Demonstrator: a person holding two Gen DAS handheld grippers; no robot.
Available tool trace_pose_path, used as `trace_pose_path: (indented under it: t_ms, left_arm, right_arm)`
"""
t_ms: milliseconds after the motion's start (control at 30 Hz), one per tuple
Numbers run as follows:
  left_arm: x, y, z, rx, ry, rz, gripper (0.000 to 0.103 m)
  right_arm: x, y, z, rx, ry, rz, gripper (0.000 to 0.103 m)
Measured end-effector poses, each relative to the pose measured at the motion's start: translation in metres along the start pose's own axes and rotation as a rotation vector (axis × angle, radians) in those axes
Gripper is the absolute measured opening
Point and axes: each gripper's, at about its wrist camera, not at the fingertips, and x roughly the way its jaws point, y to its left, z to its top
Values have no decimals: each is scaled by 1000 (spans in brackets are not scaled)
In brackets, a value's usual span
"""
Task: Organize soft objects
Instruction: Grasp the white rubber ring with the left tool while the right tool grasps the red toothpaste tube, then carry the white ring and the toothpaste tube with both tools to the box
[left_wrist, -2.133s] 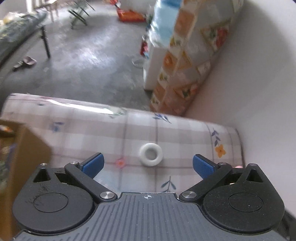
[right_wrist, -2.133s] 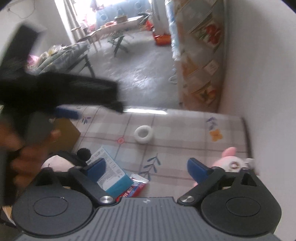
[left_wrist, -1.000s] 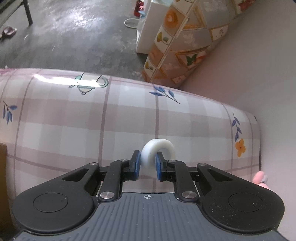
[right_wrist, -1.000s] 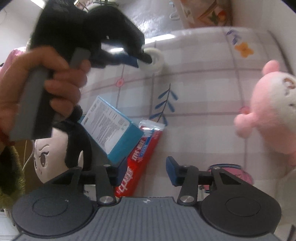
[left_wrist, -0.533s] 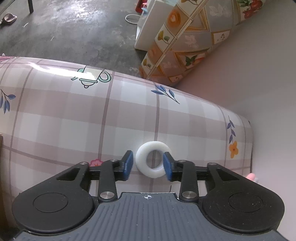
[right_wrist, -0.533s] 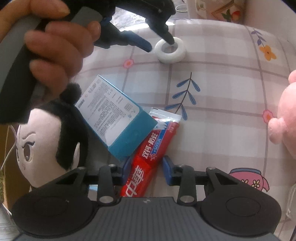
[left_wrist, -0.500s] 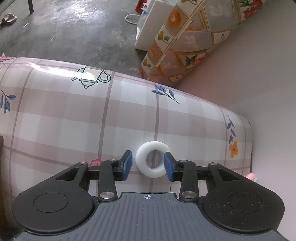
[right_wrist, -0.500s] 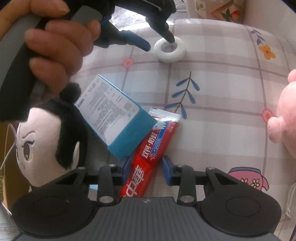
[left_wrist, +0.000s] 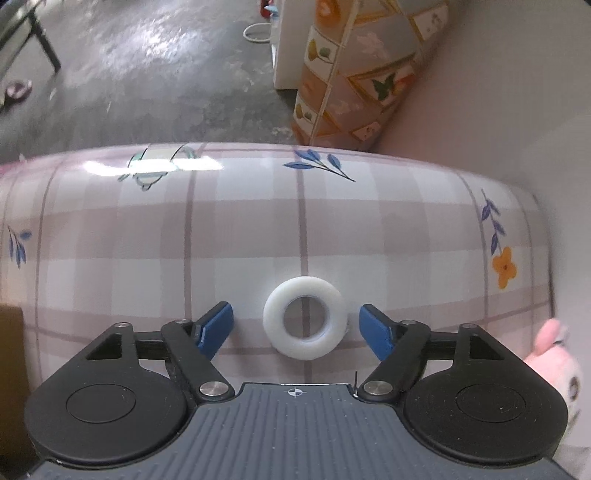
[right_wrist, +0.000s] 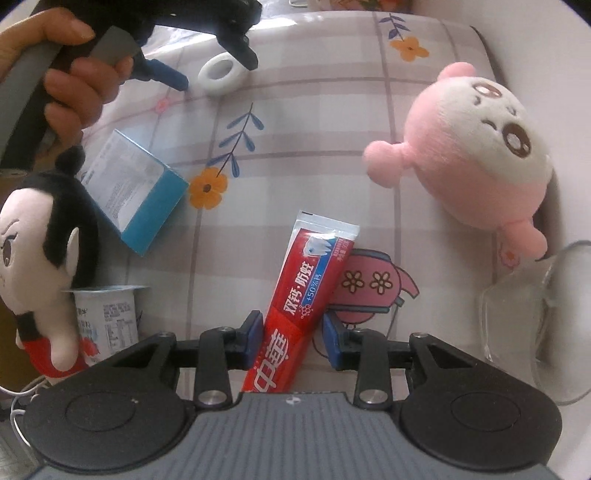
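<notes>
Left wrist view: your left gripper (left_wrist: 296, 328) points down at the checked tablecloth (left_wrist: 240, 229).
Left jaws: they are opening, with the white ring (left_wrist: 306, 324) lying flat between the blue fingers (left_wrist: 216, 326); neither one touches it.
White ring: it sits on the cloth, far from the toothpaste, on the side away from you.
Right wrist view: your right gripper (right_wrist: 293, 341) points down over the red toothpaste tube (right_wrist: 301, 302).
Right jaws: partly open, with the tube between the pads (right_wrist: 255, 334); I cannot tell if they squeeze it.
Pink plush toy (right_wrist: 476, 147): right of the toothpaste, by the wall.
Black-haired doll (right_wrist: 40, 236): left of the toothpaste, at the cloth's edge.
Blue box (right_wrist: 133, 192): between the doll and the toothpaste.
Yogurt cup (right_wrist: 107, 314): touching the doll, left of the toothpaste.
Your hand (right_wrist: 70, 70): it holds the left gripper's handle, beyond the blue box.
</notes>
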Motion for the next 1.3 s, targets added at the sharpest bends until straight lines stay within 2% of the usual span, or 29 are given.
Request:
trace_pose_path:
  t_ms: [100, 200, 300, 367, 500, 600, 733, 833, 967, 1167, 1200, 1267, 1300]
  left_arm:
    - [3, -12, -1, 57, -11, 47, 75]
    - [6, -17, -2, 78, -19, 74, 70]
    - [6, -19, -3, 98, -30, 100, 61]
    - [5, -19, -4, 99, -41, 105, 48]
    - [1, -19, -3, 86, -52, 103, 48]
    - [-1, -17, -4, 85, -61, 93, 47]
    - [-13, -5, -9, 24, -58, 11, 47]
    - [-27, 3, -14, -7, -64, -24, 47]
    - [-59, 15, -23, -44, -88, -83, 47]
    - [-136, 47, -60, -113, -179, -168, 47]
    - [-149, 53, -68, -126, -196, -175, 47]
    - [-176, 70, -86, -165, -231, -186, 47]
    - [-191, 82, -95, -192, -246, -197, 47]
  right_arm:
    - [-1, 5, 2, -11, -1, -8, 39]
    - [6, 15, 5, -26, -5, -27, 40]
    - [4, 16, 4, -27, -12, -40, 40]
    - [3, 17, 3, -29, -17, -48, 40]
    - [2, 16, 4, -10, -30, -52, 39]
    - [0, 8, 3, 52, -45, -24, 36]
    - [-6, -16, -2, 195, -48, 71, 35]
    - [-16, -25, -7, 244, -69, 114, 34]
    - [-43, -22, -13, 242, -121, 145, 34]
    - [-96, 7, -22, 175, -185, 220, 33]
    - [-106, 16, -24, 156, -196, 235, 28]
    - [-123, 32, -27, 120, -204, 262, 1]
    - [-130, 41, -28, 111, -210, 287, 1]
